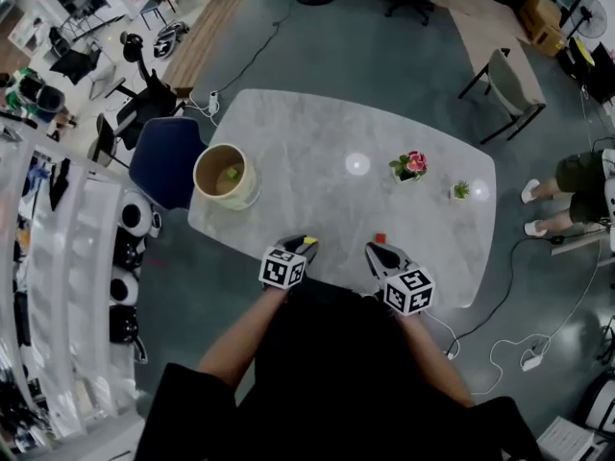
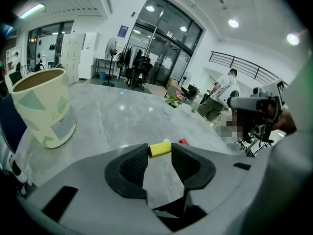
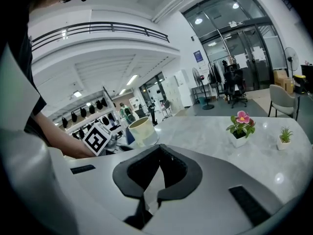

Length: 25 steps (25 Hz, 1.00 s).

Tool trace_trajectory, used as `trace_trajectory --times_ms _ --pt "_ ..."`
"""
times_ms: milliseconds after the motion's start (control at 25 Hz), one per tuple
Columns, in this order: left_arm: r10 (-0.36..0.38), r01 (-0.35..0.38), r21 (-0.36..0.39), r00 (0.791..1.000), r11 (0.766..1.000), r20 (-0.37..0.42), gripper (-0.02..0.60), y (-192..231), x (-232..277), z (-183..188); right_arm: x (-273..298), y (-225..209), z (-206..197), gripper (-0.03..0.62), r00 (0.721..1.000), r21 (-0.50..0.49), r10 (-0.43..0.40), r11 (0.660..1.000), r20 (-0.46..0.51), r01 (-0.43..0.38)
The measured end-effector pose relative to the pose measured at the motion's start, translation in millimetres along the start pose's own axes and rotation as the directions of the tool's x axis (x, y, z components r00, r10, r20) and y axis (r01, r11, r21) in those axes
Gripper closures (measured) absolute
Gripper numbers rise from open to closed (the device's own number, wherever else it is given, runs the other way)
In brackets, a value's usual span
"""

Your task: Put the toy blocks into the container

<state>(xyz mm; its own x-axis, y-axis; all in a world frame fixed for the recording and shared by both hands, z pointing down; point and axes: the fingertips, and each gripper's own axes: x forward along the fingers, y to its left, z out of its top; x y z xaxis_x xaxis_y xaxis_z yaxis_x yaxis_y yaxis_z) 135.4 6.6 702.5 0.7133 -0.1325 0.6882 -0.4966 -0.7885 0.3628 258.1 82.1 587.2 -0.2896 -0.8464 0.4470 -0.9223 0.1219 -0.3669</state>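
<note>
Marble table [image 1: 327, 152], head view: left gripper [image 1: 305, 246] w/ yellow block [image 1: 308, 240] well apart from container [image 1: 226, 176]; red block [image 1: 380, 238] farther off. Left gripper view: tips-only clamp on block, could slip en route. Right gripper view: right gripper [image 3: 159, 150] jaws together, empty.

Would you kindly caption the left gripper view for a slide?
Left gripper holding a yellow block, cup ahead at left.

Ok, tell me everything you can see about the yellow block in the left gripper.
The yellow block is a small short bar, plain matte yellow, material unclear. It lies crosswise and roughly level, pinched by its ends at the very tips of the left gripper, whose jaws are closed on it. Nothing else visibly touches it. It is by the near edge of the table.
</note>
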Motion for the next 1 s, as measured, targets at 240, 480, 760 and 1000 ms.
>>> trace_trajectory --times_ms 240,480,760,1000 --pt "0.026 -0.026 0.003 0.998 1.000 0.060 0.434 55 -54 7 50 60 8 0.594 0.999 -0.038 0.039 0.998 -0.023 -0.040" --pt "0.052 -0.053 0.002 0.991 0.999 0.126 0.436 111 -100 33 100 108 21 0.594 0.998 -0.077 0.059 0.995 -0.035 -0.062" --pt "0.029 -0.042 0.100 0.991 0.994 0.134 0.436 142 -143 50 143 155 20 0.594 0.995 -0.087 0.046 0.995 -0.083 -0.054" --pt "0.044 -0.065 0.106 0.981 0.992 0.186 0.436 171 -165 77 174 184 28 0.594 0.989 -0.117 0.098 0.987 -0.115 -0.112"
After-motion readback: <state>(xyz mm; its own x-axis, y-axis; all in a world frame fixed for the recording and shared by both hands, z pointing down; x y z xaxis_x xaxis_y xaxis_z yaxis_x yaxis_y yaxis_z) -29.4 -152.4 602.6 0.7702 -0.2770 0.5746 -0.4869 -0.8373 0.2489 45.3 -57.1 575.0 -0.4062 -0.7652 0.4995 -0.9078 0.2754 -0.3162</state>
